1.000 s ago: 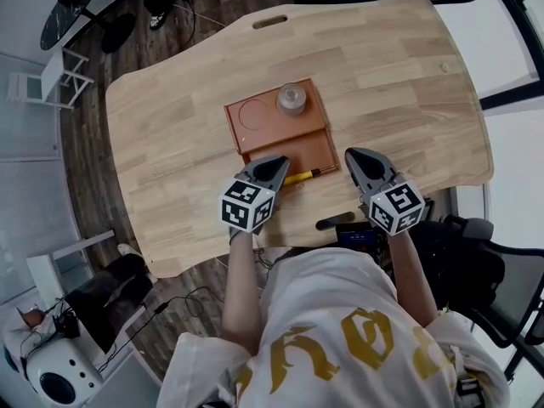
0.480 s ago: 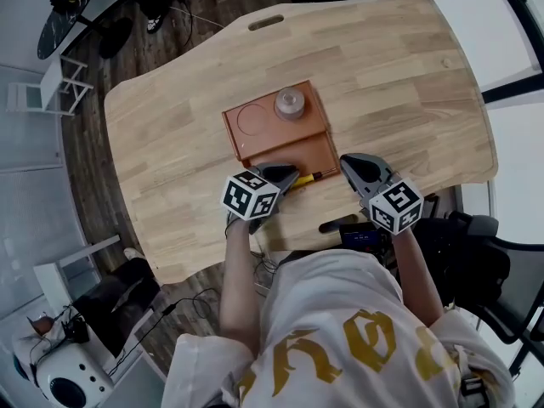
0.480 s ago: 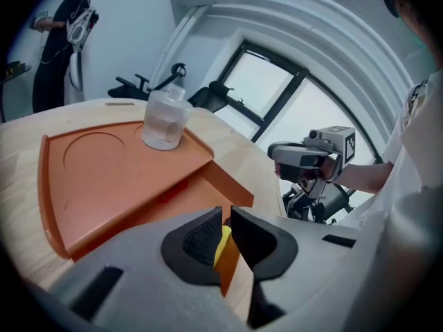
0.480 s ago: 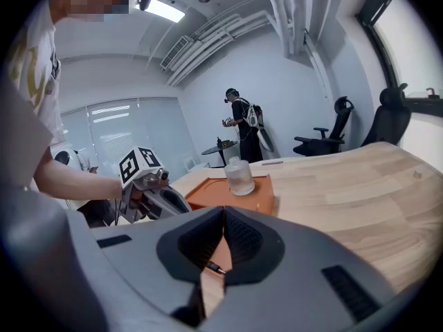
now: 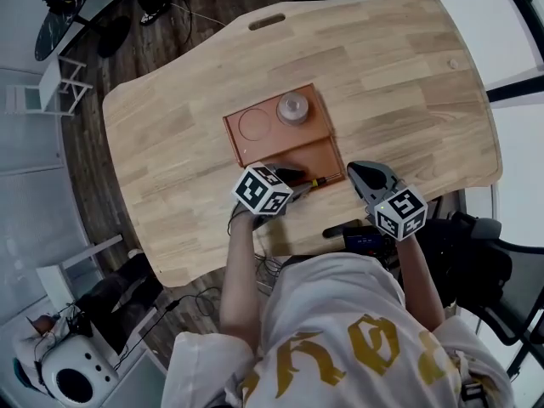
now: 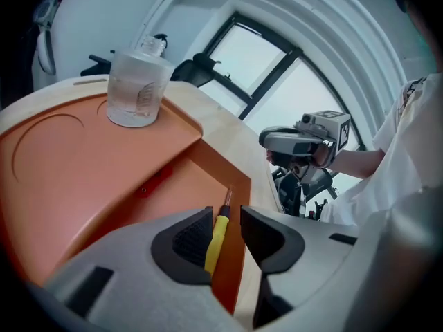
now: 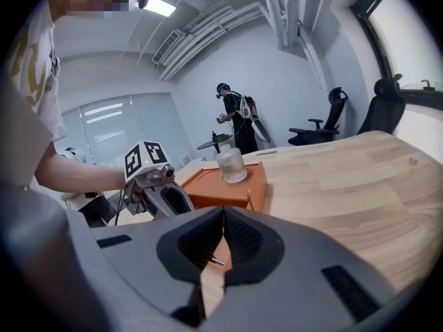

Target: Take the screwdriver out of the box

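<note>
At the box's (image 5: 255, 147) near edge, the screwdriver (image 6: 217, 237) is straddled by the left gripper (image 6: 227, 220). Its jaws have just been opening, and the handle between them is not yet clamped. Next: jaws to be closed on the handle, then lifted clear of the box wall. The right gripper (image 7: 223, 220) is held shut and empty beside the box. The jar (image 5: 292, 107) is parked at the box's far end, no obstruction.

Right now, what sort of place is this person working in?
Most likely an office or a lab room. A big wooden desk fills the middle, swivel chairs stand by the far wall, and large windows run along one side.
</note>
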Motion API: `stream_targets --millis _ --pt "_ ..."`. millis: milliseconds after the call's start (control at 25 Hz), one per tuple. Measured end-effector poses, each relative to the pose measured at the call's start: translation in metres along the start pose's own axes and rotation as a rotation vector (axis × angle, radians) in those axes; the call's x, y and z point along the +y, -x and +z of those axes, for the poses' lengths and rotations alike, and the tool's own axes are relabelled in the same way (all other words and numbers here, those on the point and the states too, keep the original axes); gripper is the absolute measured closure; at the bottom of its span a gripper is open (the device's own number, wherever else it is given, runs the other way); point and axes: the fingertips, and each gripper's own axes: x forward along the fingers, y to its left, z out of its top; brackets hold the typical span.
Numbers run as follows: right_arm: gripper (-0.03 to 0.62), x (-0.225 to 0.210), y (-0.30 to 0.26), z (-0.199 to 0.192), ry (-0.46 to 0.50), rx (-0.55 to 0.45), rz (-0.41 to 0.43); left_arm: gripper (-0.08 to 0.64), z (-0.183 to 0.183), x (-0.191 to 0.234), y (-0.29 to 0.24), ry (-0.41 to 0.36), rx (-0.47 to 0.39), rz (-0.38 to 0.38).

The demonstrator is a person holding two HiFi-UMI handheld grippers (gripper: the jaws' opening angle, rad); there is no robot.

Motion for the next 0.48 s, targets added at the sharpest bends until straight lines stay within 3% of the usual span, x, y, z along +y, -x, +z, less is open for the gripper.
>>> stream_targets --millis 240,480 --pt "0.580 -0.010 -0.006 0.001 -0.010 0.003 -0.013 0.457 -0.016 0.008 -0.010 -0.045 0.159 -0.017" --pt "0.581 -0.016 -0.006 -0.004 -0.047 0.019 -0.016 0.459 -0.024 0.012 -0.020 -0.067 0.251 -0.033"
